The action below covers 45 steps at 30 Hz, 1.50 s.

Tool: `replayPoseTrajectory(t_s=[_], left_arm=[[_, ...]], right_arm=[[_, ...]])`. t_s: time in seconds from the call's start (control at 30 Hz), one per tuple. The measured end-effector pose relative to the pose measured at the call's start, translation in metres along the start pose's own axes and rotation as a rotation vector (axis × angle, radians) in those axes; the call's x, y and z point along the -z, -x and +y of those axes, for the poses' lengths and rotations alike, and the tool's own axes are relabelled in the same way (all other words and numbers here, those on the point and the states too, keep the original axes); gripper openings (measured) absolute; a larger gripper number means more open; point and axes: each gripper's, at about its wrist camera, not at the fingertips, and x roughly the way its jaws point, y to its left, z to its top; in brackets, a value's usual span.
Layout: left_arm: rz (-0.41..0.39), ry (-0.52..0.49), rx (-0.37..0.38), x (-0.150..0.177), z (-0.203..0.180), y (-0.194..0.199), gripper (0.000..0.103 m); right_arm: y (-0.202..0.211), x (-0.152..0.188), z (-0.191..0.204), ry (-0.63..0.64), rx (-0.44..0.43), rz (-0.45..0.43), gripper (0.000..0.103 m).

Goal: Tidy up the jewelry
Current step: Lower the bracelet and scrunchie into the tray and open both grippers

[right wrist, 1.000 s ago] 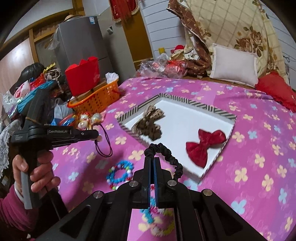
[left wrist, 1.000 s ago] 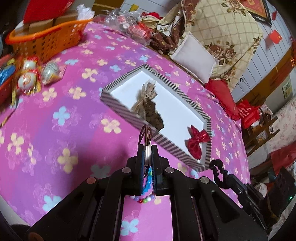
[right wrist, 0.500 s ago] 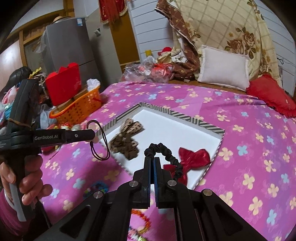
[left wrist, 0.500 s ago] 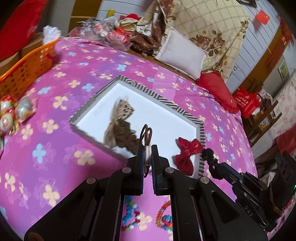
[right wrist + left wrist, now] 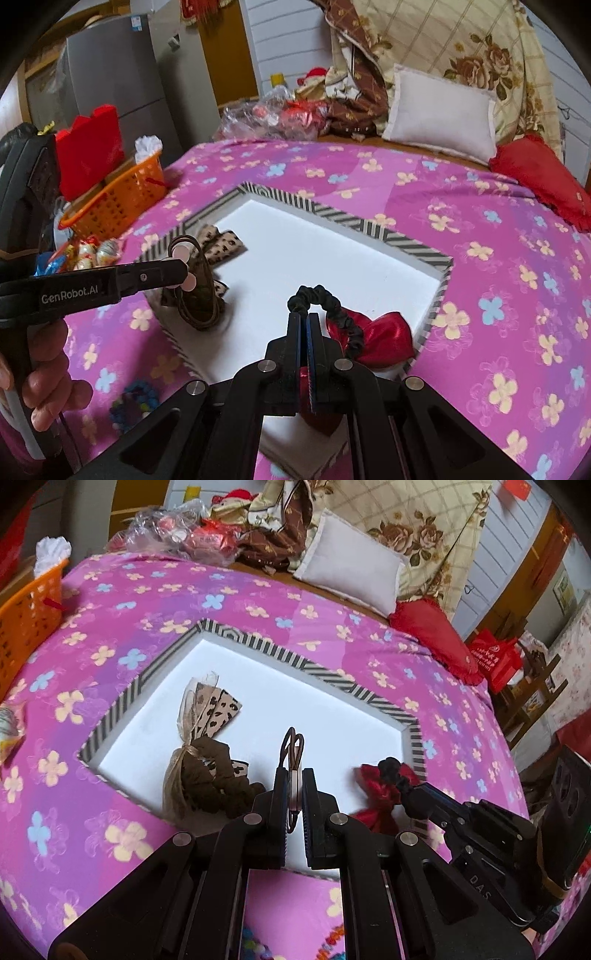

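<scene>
My left gripper is shut on a thin brown hair tie and holds it above the white tray with the striped rim. From the right wrist view the same gripper has the brown tie hanging over the tray's left part. My right gripper is shut on a black scrunchie, just above the red bow. The scrunchie also shows in the left wrist view. A leopard-print bow lies in the tray.
An orange basket stands at the left edge of the pink flowered cloth. Bead bracelets lie on the cloth in front of the tray. Pillows and wrapped sweets lie around.
Both grippers have moved forward from above the cloth and bracelets to above the tray, each still holding its hair tie.
</scene>
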Motion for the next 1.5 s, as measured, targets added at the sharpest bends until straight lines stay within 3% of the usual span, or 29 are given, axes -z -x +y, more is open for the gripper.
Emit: replayPoseTrajectory(t_s=[0.2,0.53,0.63,0.67,0.7,0.77,0.83,1.07,1.5], left_arm=[[0.059,0.035,-0.043,0.002,0.021,-0.027,0.005],[0.082,0.064,-0.07,0.004,0.032,-0.041,0.006],[0.079,0.063,-0.076,0.005,0.032,-0.041,0.01],[0.078,0.061,-0.077,0.006,0.031,-0.04,0.012],[0.075,0.065,-0.072,0.006,0.032,-0.04,0.019],[0.073,0.081,-0.058,0.006,0.034,-0.038,0.031],[0.067,0.091,-0.049,0.007,0.034,-0.035,0.041],[0.039,0.082,-0.072,0.013,0.031,-0.018,0.046],[-0.069,-0.044,-0.217,0.041,-0.001,0.034,0.048]], right_arm=[[-0.032,0.0,0.004,-0.01,-0.051,0.074,0.003],[-0.048,0.007,0.009,-0.032,-0.099,0.132,0.003],[-0.036,0.009,0.007,-0.048,-0.111,0.11,0.009],[-0.031,0.009,0.007,-0.049,-0.112,0.098,0.016],[-0.026,0.01,0.007,-0.05,-0.113,0.087,0.026],[-0.015,0.012,0.008,-0.05,-0.11,0.055,0.035],[-0.008,0.013,0.009,-0.048,-0.107,0.045,0.035],[0.016,0.025,0.012,-0.05,-0.086,0.024,0.035],[0.057,0.047,0.015,-0.115,-0.019,-0.021,0.042]])
